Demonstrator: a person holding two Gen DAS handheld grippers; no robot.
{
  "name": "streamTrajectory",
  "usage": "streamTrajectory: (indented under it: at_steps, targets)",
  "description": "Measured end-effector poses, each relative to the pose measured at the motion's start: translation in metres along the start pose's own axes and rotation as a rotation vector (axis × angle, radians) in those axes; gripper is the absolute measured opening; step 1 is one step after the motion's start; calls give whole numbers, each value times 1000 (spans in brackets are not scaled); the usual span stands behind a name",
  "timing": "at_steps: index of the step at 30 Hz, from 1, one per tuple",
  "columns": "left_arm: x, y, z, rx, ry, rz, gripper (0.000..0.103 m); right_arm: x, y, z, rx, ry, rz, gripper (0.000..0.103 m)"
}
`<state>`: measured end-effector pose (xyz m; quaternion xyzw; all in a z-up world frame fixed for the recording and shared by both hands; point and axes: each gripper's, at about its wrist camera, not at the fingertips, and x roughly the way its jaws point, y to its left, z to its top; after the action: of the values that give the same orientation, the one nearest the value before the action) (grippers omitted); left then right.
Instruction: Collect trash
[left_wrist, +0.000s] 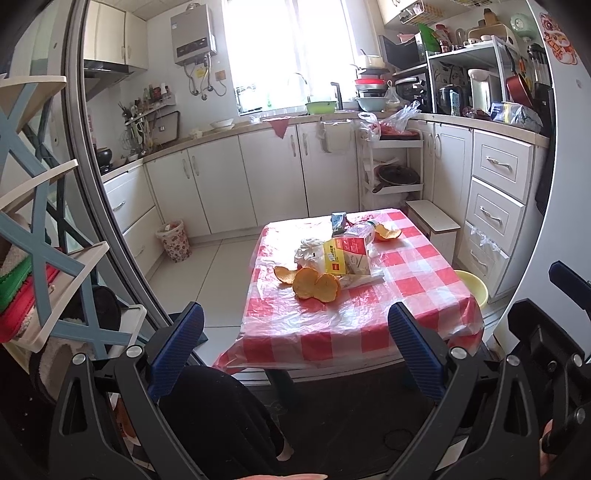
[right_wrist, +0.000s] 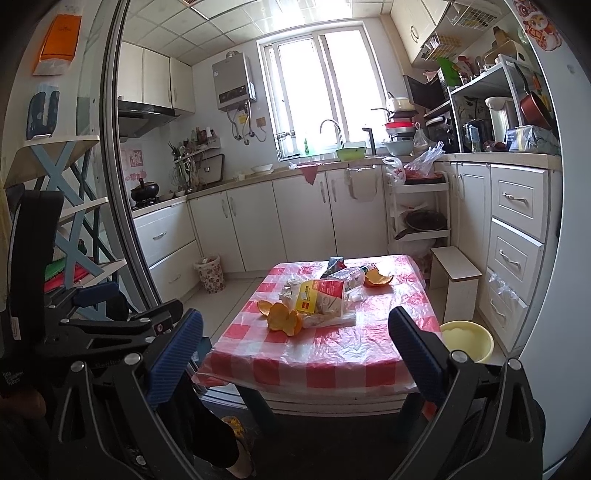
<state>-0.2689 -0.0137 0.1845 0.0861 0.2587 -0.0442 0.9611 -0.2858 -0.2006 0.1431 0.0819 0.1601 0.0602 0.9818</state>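
Kitchen table (left_wrist: 424, 273) ahead of you holds orange peel (left_wrist: 316, 284) and a crumpled carton (left_wrist: 345, 254), while your left gripper (left_wrist: 295, 347) and right gripper (right_wrist: 295, 350) both hang spread wide and empty.

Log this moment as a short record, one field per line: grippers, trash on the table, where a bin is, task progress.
left gripper: open, empty, held short of the table
right gripper: open, empty, held short of the table
table: low, red-and-white checked plastic cover
trash on table: orange peels nearest, one more peel at the far side, yellow-and-red carton, clear plastic bottle, crumpled white plastic
bin: patterned wastebasket on the floor by the left cabinets
yellow basin: on the floor right of the table
progress: nothing picked up yet
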Motion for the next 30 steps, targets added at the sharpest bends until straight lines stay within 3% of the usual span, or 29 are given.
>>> streamTrajectory:
  at_steps: [8,17,25,30]
  targets:
    - [20,-5,7,17,27,-21,96,18,-9,6,25,14,-26,96]
    - [71,0,15,-15,98,-35,96,64,-14,11,19,81,-21,96]
    - [141,18,11,-88,219,-46,96,119,-31,15,-26,107,-36,96]
    - [194,40,6,-155,287,-55,96,175,-53,9,-35,181,-26,96]
